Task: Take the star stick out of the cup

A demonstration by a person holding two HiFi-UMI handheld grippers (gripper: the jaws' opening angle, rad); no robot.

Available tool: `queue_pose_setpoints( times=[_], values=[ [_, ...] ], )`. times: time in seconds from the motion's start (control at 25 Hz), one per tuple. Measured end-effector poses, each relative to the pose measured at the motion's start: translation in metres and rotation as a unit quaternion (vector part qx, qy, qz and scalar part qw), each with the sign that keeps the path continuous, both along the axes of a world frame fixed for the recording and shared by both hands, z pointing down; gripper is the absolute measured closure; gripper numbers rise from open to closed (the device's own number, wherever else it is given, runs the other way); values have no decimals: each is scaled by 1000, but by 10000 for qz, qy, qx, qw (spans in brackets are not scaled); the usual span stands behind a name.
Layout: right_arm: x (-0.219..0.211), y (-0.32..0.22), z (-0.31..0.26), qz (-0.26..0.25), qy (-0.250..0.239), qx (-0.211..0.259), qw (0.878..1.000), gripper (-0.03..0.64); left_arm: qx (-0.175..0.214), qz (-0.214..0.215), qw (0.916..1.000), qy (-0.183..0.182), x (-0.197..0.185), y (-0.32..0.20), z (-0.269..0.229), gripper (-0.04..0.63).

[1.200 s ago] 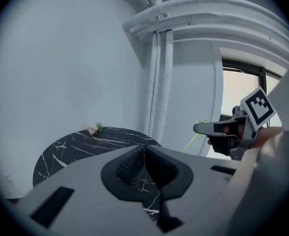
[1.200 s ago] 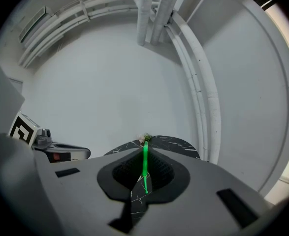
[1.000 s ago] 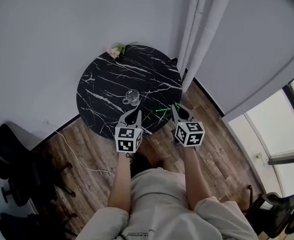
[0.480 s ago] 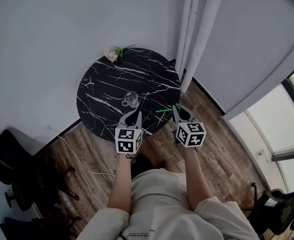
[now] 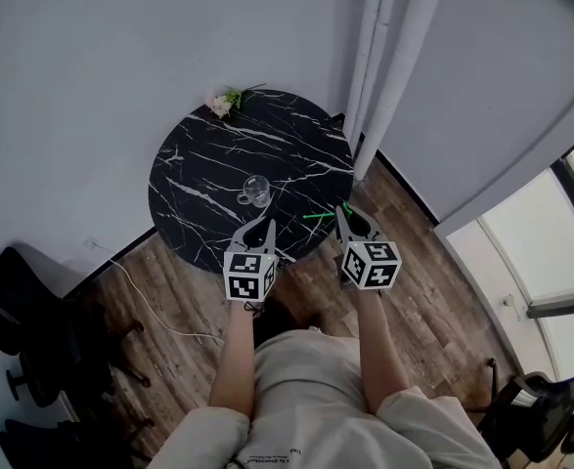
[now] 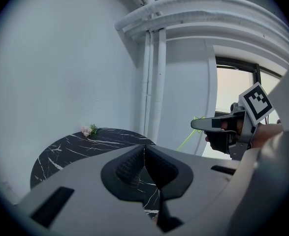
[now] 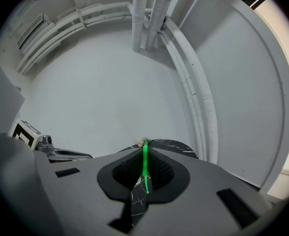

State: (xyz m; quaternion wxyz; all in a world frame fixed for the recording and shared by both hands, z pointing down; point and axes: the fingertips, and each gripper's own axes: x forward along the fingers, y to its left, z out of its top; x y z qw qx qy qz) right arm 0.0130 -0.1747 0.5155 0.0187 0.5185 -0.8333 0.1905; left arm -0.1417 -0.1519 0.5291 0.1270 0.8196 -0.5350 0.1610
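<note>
pinching star stick (image 7: 144, 167) between right jaws

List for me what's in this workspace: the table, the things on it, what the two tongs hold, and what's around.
Surface: round black marble table, white veins.
Job's things: glass cup upright, looks empty; green stick outside it, not touching.
Clutter: flower sprig at the table's far edge.
Tongs: left tongs shut, empty; right tongs shut on the green stick.
Cables: white cable on the wooden floor.
Surroundings: white pipes, black chairs, window.
</note>
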Motion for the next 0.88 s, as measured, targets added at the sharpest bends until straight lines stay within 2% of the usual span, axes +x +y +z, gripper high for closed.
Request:
queue_pose_setpoints(
  times=[0.88],
  values=[
    [3,-6,4,88,3,-30,10000,572,-131,17,9999,60,0,-7,13,572]
  ],
)
